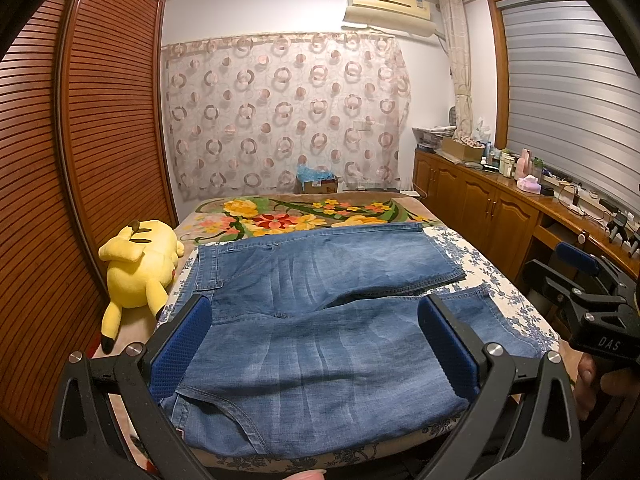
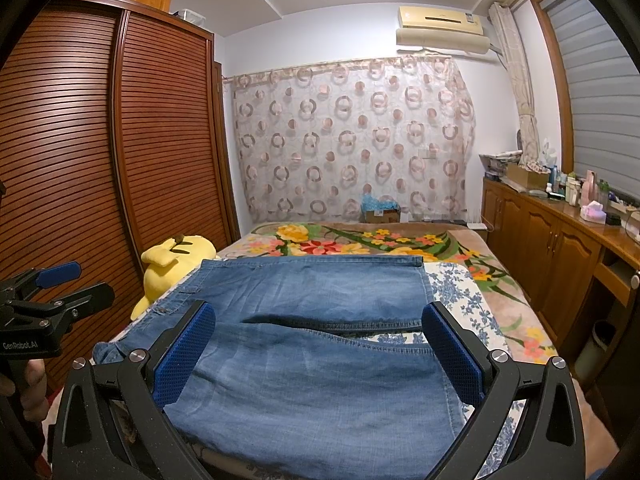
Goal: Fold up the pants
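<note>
Blue denim pants (image 1: 320, 312) lie spread flat on the bed (image 1: 500, 272), waistband at the left by the plush, the two legs running right and slightly apart. My left gripper (image 1: 316, 320) hovers open over the near leg, blue pads wide apart, nothing held. In the right wrist view the same pants (image 2: 312, 360) fill the foreground, and my right gripper (image 2: 320, 328) is open above the near leg's hem end. The right gripper (image 1: 580, 276) also shows at the right edge of the left wrist view; the left gripper (image 2: 60, 284) shows at the left edge of the right wrist view.
A yellow plush toy (image 1: 136, 272) lies on the bed's left side by the slatted wooden wardrobe (image 1: 80, 160). A floral blanket (image 1: 304, 216) covers the far bed. A wooden cabinet counter (image 1: 500, 200) with bottles and clutter runs along the right. A cardboard box (image 1: 318, 184) stands beyond the bed.
</note>
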`<act>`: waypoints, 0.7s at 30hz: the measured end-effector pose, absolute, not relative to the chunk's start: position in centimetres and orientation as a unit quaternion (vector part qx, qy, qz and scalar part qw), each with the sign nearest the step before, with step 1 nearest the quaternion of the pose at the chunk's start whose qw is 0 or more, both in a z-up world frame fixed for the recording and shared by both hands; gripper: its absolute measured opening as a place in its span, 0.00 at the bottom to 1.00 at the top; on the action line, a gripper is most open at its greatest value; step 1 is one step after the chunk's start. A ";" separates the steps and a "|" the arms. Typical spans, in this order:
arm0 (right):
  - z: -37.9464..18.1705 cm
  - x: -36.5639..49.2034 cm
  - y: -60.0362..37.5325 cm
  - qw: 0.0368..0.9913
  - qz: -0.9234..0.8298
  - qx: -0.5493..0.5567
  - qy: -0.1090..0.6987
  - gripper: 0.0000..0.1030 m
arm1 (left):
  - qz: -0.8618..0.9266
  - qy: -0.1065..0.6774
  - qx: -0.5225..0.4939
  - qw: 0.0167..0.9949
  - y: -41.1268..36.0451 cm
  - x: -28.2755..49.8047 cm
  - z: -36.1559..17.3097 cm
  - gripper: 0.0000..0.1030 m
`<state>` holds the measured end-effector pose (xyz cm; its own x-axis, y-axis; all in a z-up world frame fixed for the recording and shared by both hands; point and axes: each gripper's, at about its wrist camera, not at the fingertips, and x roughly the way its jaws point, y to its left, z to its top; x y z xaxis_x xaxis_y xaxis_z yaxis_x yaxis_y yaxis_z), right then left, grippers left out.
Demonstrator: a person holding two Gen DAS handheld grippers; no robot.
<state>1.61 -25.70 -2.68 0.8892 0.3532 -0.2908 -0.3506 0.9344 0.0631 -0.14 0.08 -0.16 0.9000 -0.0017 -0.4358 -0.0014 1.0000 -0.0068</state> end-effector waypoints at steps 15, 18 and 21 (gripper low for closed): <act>-3.0 1.6 -25.5 0.971 0.180 0.011 0.157 1.00 | 0.001 0.226 -0.004 0.974 0.2 0.1 -0.9 1.00; -3.2 1.9 -25.5 0.970 0.179 0.011 0.165 1.00 | 0.002 0.232 -0.005 0.973 0.4 0.2 -1.5 1.00; -3.6 2.2 -25.4 0.969 0.177 0.011 0.174 1.00 | 0.004 0.242 -0.006 0.970 -0.6 0.1 -2.9 1.00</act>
<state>2.21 -25.42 -3.58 0.8767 0.3475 -0.3327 -0.3398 0.9368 0.0832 0.11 -0.60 -2.89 0.8824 0.0046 -0.4704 -0.0103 0.9999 -0.0097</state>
